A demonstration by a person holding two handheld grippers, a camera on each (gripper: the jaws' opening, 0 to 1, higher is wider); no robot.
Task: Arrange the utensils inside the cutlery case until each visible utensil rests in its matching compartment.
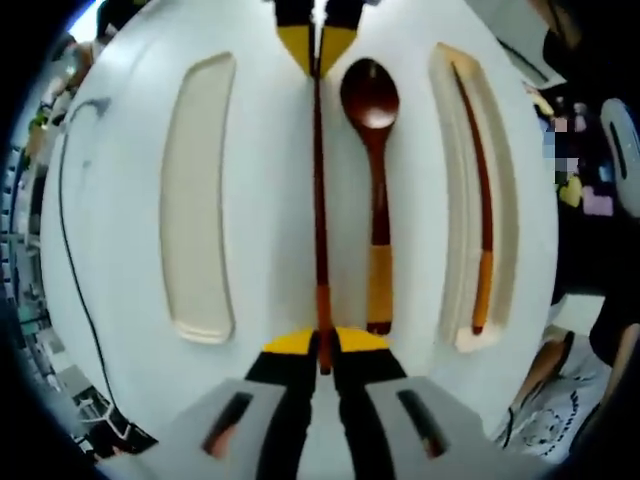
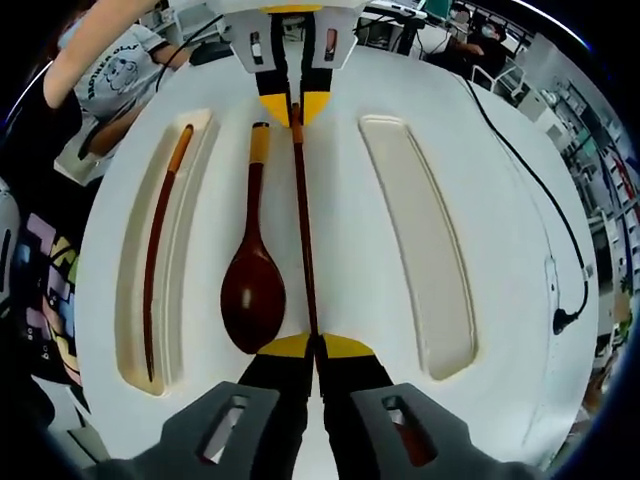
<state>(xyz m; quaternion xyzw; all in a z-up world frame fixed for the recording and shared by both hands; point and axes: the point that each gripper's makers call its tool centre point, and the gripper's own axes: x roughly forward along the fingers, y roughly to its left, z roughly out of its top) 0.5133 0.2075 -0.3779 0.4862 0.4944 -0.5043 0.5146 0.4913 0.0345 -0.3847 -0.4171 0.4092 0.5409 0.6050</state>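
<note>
A white cutlery case has two cream slots. A dark wooden chopstick stretches over its white middle, held at both ends. My left gripper is shut on the orange-tipped end. My right gripper is shut on the thin dark end. A brown wooden spoon with a yellow handle end lies just beside the held chopstick. A second chopstick rests in one cream slot. The other cream slot holds nothing.
A black cable curves over the white table past the case's empty-slot side. A person in a white printed shirt sits close to the side with the slotted chopstick. Shelves and clutter lie beyond the table's edges.
</note>
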